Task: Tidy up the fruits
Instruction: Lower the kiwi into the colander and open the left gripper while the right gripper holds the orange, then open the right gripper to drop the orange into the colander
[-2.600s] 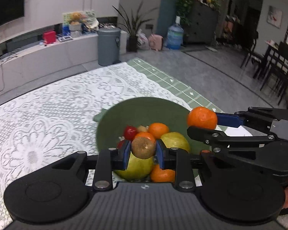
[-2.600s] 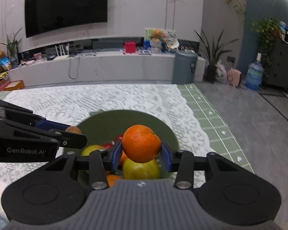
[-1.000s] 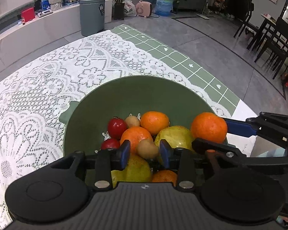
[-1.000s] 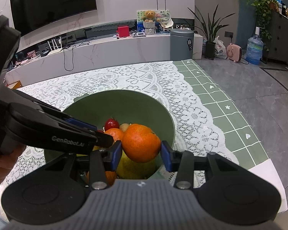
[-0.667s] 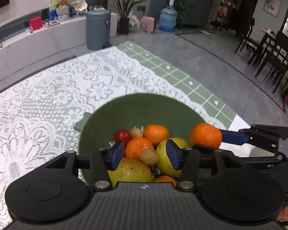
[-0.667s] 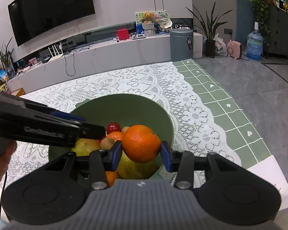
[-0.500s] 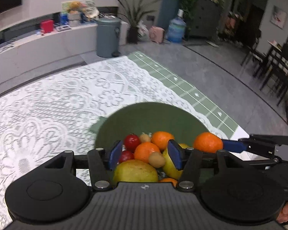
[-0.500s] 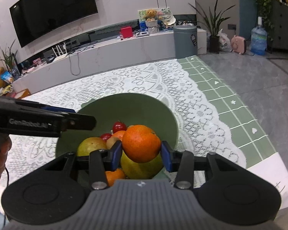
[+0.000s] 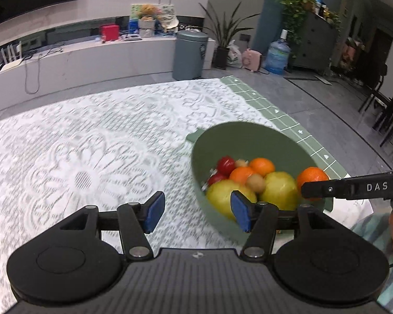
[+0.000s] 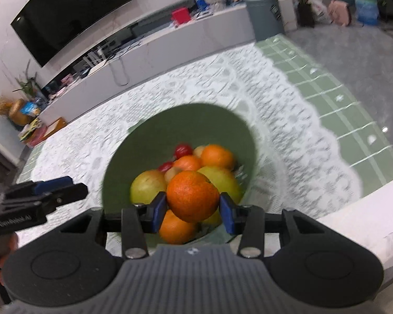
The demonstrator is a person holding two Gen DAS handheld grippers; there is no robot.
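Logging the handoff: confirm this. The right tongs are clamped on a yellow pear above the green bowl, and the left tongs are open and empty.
Wrong fruit. The right tongs are clamped on an orange, not a pear, as the right wrist view shows. It hangs above the green bowl, and the left tongs are open and empty.

Left of the green bowl point(image 9: 251, 136), the lace-covered counter point(image 9: 86, 157) lies bare and wide, so a claw could sweep there freely. The bowl is heaped with fruit point(image 10: 196, 164), leaving room only along its far inner wall. The right claw point(image 10: 193, 208) with its orange point(image 10: 192, 196) hangs over the near rim.
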